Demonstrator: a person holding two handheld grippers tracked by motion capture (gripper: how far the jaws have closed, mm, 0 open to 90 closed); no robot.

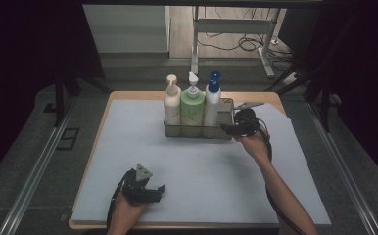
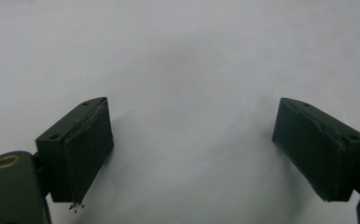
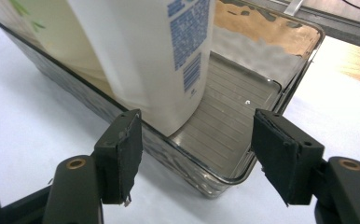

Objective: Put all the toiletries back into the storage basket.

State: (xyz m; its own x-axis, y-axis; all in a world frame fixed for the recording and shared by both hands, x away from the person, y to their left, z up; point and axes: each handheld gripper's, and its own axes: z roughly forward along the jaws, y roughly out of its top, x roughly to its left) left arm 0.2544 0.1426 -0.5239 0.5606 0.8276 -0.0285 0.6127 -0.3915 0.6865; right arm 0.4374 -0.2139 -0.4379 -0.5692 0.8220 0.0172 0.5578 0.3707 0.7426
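Where the right gripper (image 1: 232, 128) reaches the metal tray (image 1: 224, 131), its jaws stand open around the tray's near right corner and press on nothing. In the right gripper view (image 3: 197, 154) one jaw is outside the tray's front wall and the other is beside its right end, with the rounded corner (image 3: 225, 179) between them. The tray stands near the far middle of the tabletop (image 1: 187, 161), on a pale sheet that covers most of it. Inside the tray three bottles stand upright in a row, close side by side. The white bottle (image 1: 212, 105) with a blue cap is the nearest to the right gripper; in the right gripper view its printed back label (image 3: 187, 42) is just above the left jaw, and it does not touch the jaws. The green bottle (image 1: 192, 107) with a white pump is in the middle, and the cream bottle (image 1: 172, 103) with a pump is at the left end. The right part of the tray floor (image 3: 234, 112) is bare and ribbed.

The left gripper (image 1: 150, 192) rests low near the front edge of the tabletop, well apart from the tray. In the left gripper view (image 2: 192, 158) its jaws are wide open over the plain sheet, with nothing between them. The wooden edge (image 1: 128, 94) of the tabletop shows around the sheet at the back.
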